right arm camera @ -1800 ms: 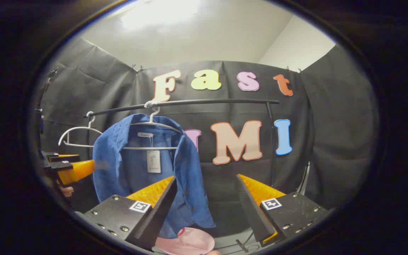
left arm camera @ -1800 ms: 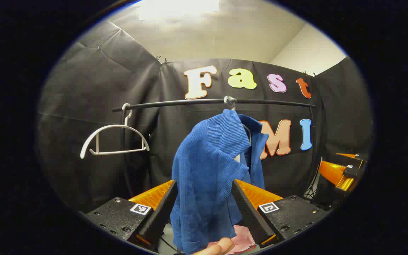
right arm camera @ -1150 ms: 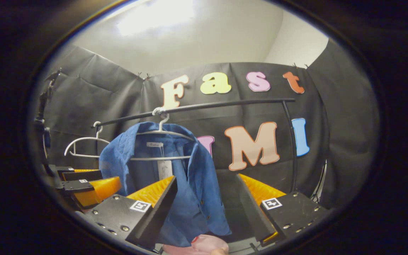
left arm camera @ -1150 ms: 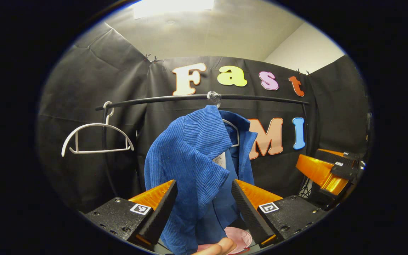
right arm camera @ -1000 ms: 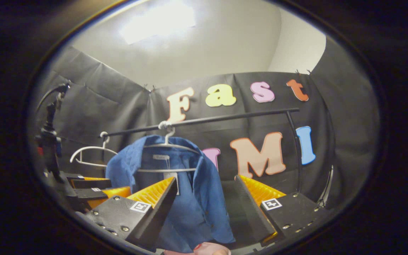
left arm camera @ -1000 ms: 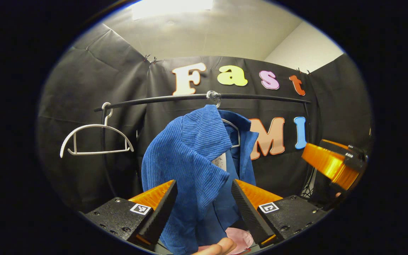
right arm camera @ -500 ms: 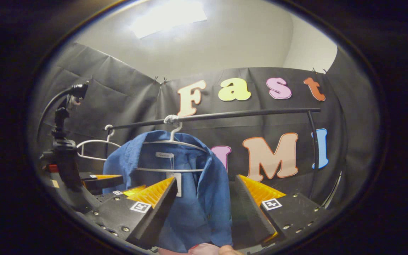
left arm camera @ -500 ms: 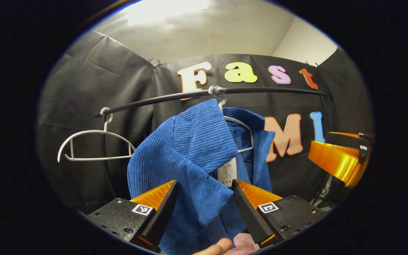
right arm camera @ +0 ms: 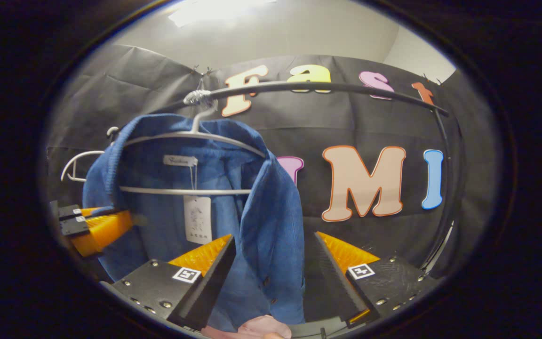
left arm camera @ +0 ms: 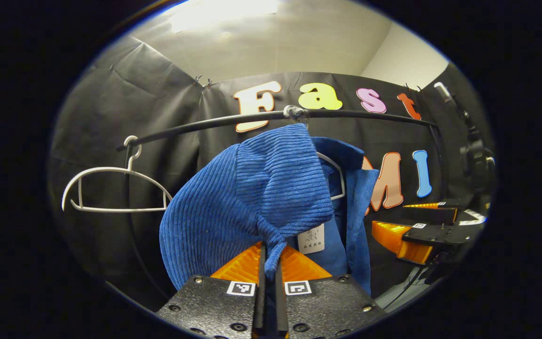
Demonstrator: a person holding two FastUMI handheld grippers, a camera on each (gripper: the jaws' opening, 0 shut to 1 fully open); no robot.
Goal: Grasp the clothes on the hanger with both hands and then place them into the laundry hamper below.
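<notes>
Left tongs (left arm camera: 269,263): pressed together, pinching a bunched fold of the blue shirt (left arm camera: 261,188) at its shoulder edge; in the right gripper view they (right arm camera: 132,219) touch the shirt's left edge.
Right tongs (right arm camera: 271,259): spread wide, the shirt's front panel (right arm camera: 271,226) hanging between the fingers; whether either finger touches the cloth cannot be told. In the left gripper view they (left arm camera: 379,230) sit just beside the shirt's right edge.
Hand: a fingertip (right arm camera: 261,327) shows at the bottom edge, below the shirt's hem.
Blue shirt: ribbed cloth, hanging on a white hanger (right arm camera: 191,136) with a paper tag (right arm camera: 197,219) dangling inside the collar.
White hanger: its hook is wrapped on the black rail (right arm camera: 327,88), straight above the shirt.
Empty hanger (left arm camera: 111,186): white, on the same rail, well to the left of the shirt.
Rail: a dark bar that runs across above the shirt and bends down at its right end.
Black cloth wall (left arm camera: 111,108): behind the shirt and the rail.
</notes>
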